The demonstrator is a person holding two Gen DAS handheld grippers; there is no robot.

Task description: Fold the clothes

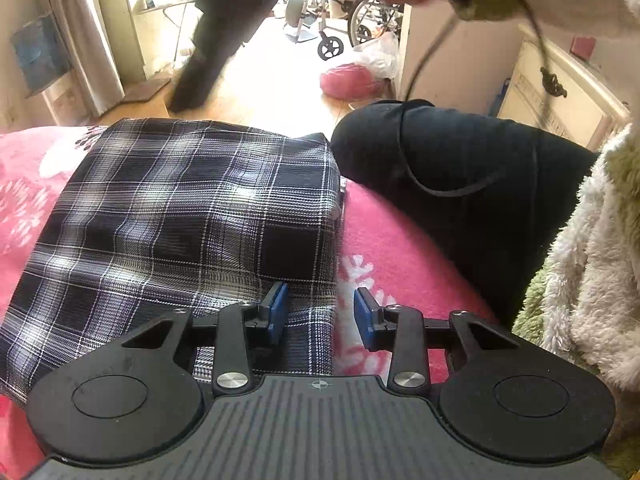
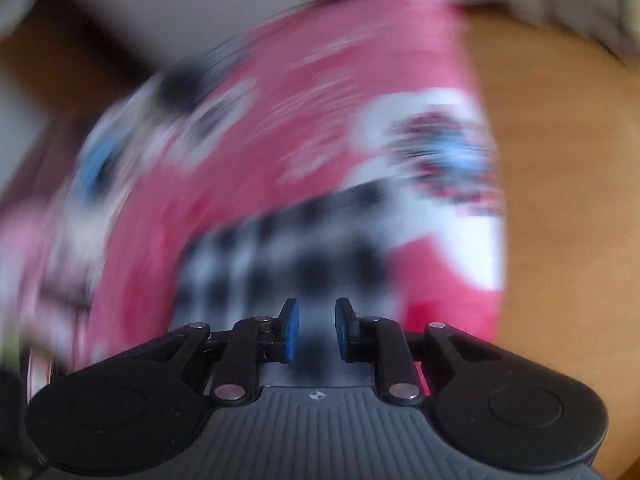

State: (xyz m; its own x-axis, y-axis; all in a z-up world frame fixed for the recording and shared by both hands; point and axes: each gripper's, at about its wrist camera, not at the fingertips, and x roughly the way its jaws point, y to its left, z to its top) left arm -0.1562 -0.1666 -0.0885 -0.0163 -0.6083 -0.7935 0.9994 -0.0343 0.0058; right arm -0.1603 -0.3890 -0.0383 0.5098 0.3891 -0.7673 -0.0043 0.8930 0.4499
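Lying flat on the pink blanket [image 1: 400, 240], the folded plaid garment [image 1: 180, 220] shows sharply in the left wrist view, where the left tongs [image 1: 320, 314] hover parted over its near right edge, gripping nothing. A person's dark-trousered leg [image 1: 460, 184] rests beside it. Only smear fills the right wrist view: the right tongs [image 2: 317, 330] stand slightly apart and empty above blurred plaid and wooden floor [image 2: 560, 200].
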